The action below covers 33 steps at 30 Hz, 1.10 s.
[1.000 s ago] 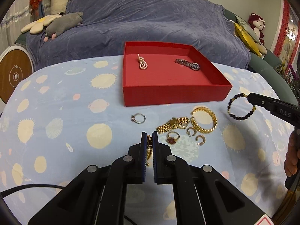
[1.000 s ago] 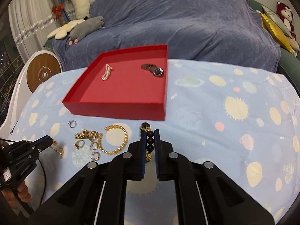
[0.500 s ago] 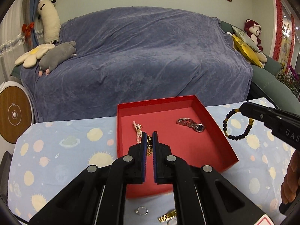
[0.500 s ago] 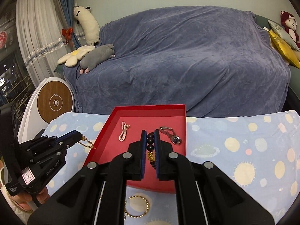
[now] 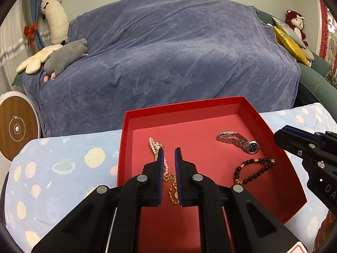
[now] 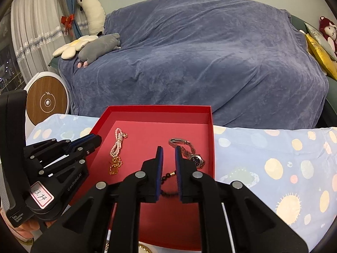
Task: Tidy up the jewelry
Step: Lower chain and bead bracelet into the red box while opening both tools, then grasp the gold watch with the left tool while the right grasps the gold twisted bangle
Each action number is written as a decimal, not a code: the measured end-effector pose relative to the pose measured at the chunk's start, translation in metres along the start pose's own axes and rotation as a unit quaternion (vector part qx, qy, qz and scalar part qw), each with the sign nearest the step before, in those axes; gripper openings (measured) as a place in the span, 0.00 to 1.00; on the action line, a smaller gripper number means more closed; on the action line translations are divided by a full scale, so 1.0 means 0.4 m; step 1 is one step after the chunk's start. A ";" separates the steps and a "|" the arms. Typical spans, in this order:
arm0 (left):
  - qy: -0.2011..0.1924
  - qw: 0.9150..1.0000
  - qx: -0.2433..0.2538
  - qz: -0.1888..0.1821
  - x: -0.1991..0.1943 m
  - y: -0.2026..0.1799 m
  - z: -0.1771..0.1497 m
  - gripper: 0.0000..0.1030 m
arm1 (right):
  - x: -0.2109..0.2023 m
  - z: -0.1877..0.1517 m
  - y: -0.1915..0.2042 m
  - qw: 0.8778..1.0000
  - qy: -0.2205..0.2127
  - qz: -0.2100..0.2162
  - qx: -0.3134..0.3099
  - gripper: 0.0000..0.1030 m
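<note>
The left gripper hangs over the red box with its fingers a little apart, holding nothing. The pink bead string and gold chain lie under it. Next come the silver watch and dark bead bracelet. The right gripper is a little apart too, holding nothing

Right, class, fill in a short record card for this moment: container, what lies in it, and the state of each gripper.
container: red tray on patterned tablecloth
contents: pearl strand, gold chain, silver watch, dark bead bracelet
left gripper: open, above the gold chain
right gripper: open, above the bead bracelet
held items: none
</note>
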<state>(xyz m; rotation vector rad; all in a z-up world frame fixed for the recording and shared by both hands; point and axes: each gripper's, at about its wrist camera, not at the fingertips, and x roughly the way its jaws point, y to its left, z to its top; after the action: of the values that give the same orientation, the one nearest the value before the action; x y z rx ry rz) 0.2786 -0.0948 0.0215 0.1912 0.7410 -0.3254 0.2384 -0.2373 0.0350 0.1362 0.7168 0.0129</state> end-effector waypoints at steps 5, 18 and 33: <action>-0.022 0.999 -0.015 0.021 -0.048 0.014 -0.003 0.49 | -0.068 -0.030 0.010 1.000 -0.013 -0.004 -0.018 0.30; 0.012 0.999 -0.022 0.046 -0.254 0.086 -0.180 0.66 | -0.259 -0.262 0.061 0.998 0.040 0.018 -0.036 0.52; 0.062 0.997 -0.027 0.041 -0.240 0.107 -0.381 0.69 | -0.108 -0.356 0.136 0.994 0.095 0.028 -0.055 0.53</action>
<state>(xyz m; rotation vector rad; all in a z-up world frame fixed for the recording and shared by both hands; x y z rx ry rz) 0.1317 0.0096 -0.0203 0.1915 0.8602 -0.2164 0.1142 -0.1688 -0.0359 0.0494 0.9009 0.1201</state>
